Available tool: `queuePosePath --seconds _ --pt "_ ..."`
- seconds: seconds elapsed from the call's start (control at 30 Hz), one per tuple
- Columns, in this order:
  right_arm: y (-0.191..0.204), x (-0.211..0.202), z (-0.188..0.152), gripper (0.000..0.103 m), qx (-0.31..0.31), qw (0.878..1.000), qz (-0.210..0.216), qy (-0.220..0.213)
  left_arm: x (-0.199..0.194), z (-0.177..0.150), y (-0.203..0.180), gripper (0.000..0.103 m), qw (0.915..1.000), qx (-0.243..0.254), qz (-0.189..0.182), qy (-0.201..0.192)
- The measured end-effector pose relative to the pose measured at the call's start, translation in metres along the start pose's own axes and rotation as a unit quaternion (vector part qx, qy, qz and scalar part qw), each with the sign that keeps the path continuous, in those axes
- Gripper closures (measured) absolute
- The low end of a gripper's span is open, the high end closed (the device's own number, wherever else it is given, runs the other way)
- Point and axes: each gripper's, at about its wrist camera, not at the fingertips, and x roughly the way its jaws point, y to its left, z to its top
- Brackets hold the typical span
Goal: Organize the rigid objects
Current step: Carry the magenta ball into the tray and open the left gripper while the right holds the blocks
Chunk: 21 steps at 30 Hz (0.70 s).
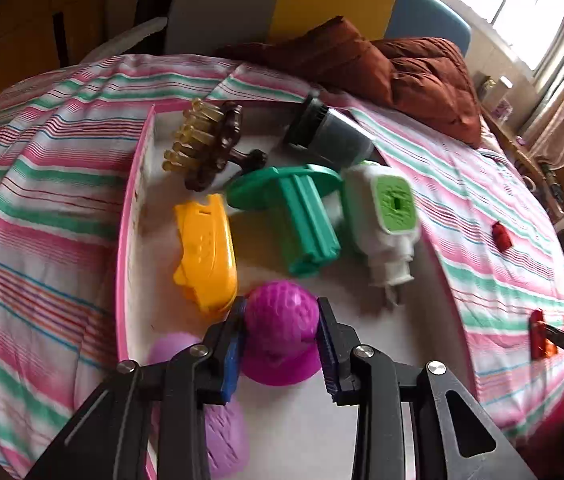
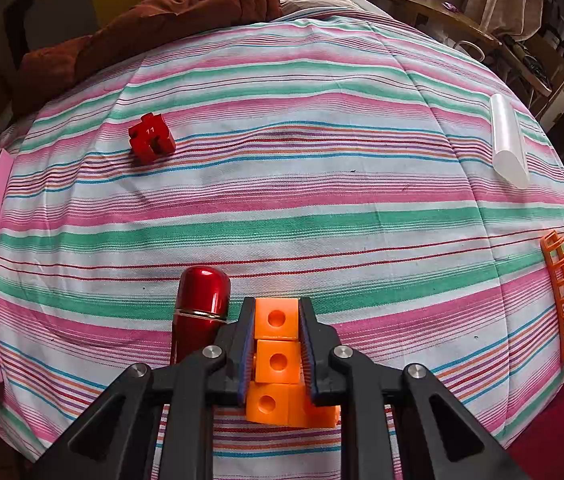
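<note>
The bumpy magenta plastic dome [image 1: 282, 312] is clamped in the left gripper [image 1: 282, 332] over the pink-rimmed white tray [image 1: 122, 240]; stacked orange plastic cubes [image 2: 277, 344] are pinched by the right gripper [image 2: 276, 344] on the striped bedsheet [image 2: 282, 200]. That rounded dome could get squeezed out sideways tbh

A bed is covered by a striped sheet [image 2: 301, 208] in pink, green and white, with a rust-brown quilt [image 1: 413, 76] bunched at its far end. Daylight is admitted through a curtained window [image 1: 521, 4]. What seems a cluttered shelf [image 2: 441, 12] is seen alongside.
</note>
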Motion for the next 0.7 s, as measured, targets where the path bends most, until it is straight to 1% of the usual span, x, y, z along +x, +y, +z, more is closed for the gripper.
queuePosePath --seconds 0.07,0.13,0.17,0.2,0.23,0.27,0.3,0.33,0.47,0.53,0.7 --pt "-0.001 0.000 0.000 0.084 -0.001 1.000 0.000 0.000 0.004 0.006 0.000 0.069 0.9998 0.012 0.017 -0.002" --pt "-0.001 0.001 0.000 0.084 -0.001 1.000 -0.001 0.000 0.006 0.011 0.006 0.069 0.9992 0.009 0.038 -0.005" --pt "0.001 0.001 0.002 0.084 -0.002 1.000 -0.001 0.000 0.005 0.012 0.009 0.069 0.9994 0.002 0.036 -0.003" --pt "0.001 0.001 0.003 0.084 -0.001 1.000 -0.001 0.000 0.001 0.011 0.014 0.065 0.9996 -0.009 0.026 -0.004" --pt "0.001 0.001 0.003 0.084 -0.001 1.000 -0.001 0.000 -0.002 0.011 0.017 0.056 0.9997 -0.018 0.017 -0.007" --pt "0.000 0.001 0.002 0.084 -0.001 1.000 -0.001 0.000 -0.007 0.009 0.019 0.050 0.9996 -0.023 0.012 -0.012" --pt "0.002 0.001 0.002 0.084 -0.001 1.000 -0.001 0.000 -0.012 0.007 0.020 0.043 0.9995 -0.024 0.012 -0.019" --pt "0.002 0.001 0.003 0.084 -0.002 1.000 -0.002 0.000 -0.019 0.004 0.020 0.041 0.9992 -0.020 0.016 -0.029" --pt "0.007 0.000 0.002 0.084 -0.002 1.000 -0.004 -0.001 -0.049 -0.010 0.017 0.041 0.9967 -0.008 0.036 -0.072" --pt "0.008 -0.001 0.001 0.084 -0.004 1.000 -0.006 -0.002 -0.063 -0.018 0.015 0.041 0.9948 -0.007 0.040 -0.093" --pt "0.012 -0.004 -0.002 0.084 -0.008 1.000 -0.013 -0.005 -0.082 -0.044 0.001 0.041 0.9925 0.000 0.052 -0.111"
